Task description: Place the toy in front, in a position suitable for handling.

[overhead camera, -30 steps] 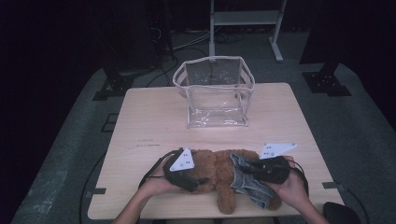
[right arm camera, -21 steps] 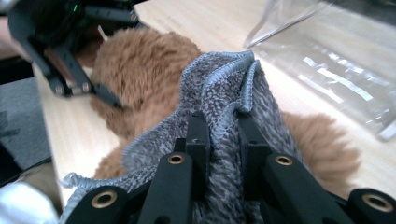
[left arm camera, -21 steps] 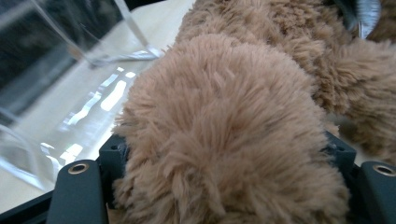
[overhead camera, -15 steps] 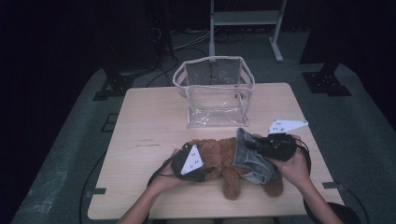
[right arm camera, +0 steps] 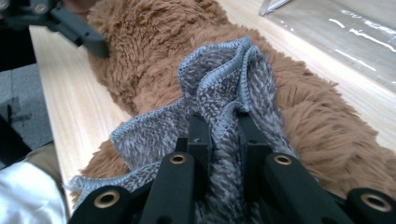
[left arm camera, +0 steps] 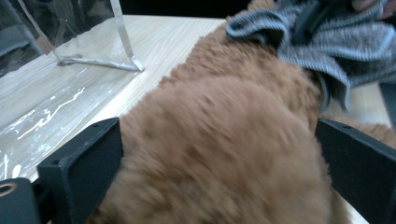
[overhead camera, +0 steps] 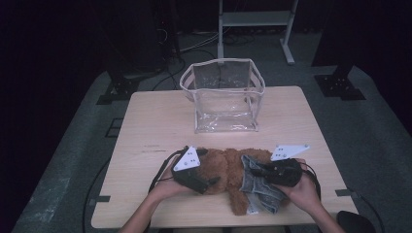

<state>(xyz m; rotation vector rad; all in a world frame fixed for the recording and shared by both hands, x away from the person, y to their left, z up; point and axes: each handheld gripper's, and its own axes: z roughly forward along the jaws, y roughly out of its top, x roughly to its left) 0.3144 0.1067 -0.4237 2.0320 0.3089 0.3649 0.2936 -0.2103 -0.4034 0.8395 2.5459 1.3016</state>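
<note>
Plush bear [overhead camera: 228,170] near table's front edge [overhead camera: 204,224], clear bag [overhead camera: 223,97] well beyond.

Right gripper [right arm camera: 223,128] pinching a fold of grey knitted cloth [right arm camera: 219,88] between its nearly closed black fingers [right arm camera: 198,140]. The cloth lies over a brown plush toy [right arm camera: 154,51] resting on the pale wooden surface [right arm camera: 60,88]. Upper left: the other gripper [right arm camera: 70,25] against the plush.
</note>
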